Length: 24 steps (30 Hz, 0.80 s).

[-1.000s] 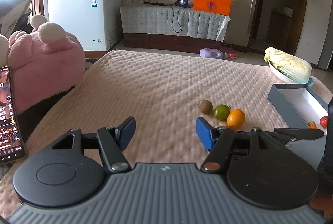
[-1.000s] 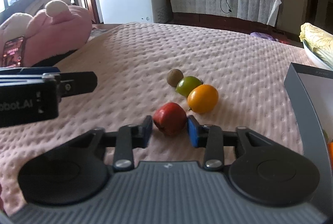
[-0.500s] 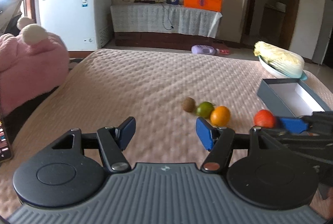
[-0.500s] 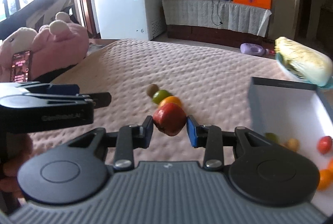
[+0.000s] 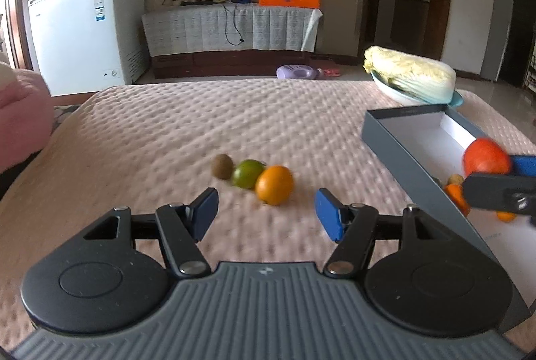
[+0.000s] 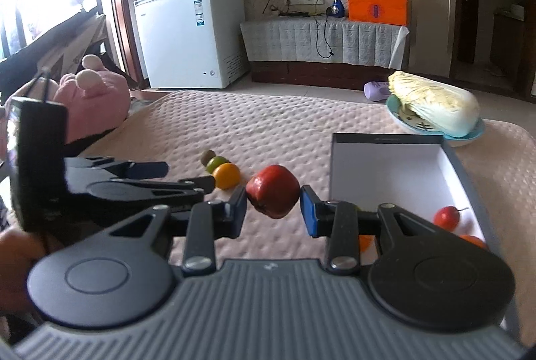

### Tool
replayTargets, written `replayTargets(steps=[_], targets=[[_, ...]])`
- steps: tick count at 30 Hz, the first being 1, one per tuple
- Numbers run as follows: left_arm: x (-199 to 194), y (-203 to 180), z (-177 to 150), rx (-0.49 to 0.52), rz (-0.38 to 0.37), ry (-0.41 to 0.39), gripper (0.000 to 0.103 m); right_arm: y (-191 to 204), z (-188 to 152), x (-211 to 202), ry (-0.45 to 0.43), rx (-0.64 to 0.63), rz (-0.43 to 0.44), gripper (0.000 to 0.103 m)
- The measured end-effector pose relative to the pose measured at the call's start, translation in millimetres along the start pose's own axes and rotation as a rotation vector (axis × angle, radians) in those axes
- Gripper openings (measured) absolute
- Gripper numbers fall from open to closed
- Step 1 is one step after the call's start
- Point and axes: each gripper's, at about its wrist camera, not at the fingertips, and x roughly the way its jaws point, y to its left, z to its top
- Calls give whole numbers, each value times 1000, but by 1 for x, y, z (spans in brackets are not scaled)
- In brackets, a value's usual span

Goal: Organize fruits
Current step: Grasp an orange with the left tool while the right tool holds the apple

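Observation:
My right gripper is shut on a red apple and holds it in the air beside the left wall of the grey box. The apple also shows at the right of the left wrist view, over the box. My left gripper is open and empty, low over the bed, just short of an orange, a green fruit and a brown kiwi in a row. Small red and orange fruits lie in the box.
A napa cabbage on a blue-rimmed plate sits behind the box. A pink plush toy lies at the bed's left edge. The pink quilted bedspread stretches ahead. A white freezer stands beyond.
My right gripper has lifted the red apple off the bed and carried it right, toward the box. My left gripper has moved toward the three fruits, still open.

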Motion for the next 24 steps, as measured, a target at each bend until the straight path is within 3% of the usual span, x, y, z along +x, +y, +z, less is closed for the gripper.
replayTargets(steps=[15, 24], targets=[[48, -26, 5, -13, 69, 33, 69, -17, 3, -16, -33, 29, 41, 38], [63, -25, 1, -44, 81, 58, 58, -13, 3, -13, -24, 19, 53, 38]])
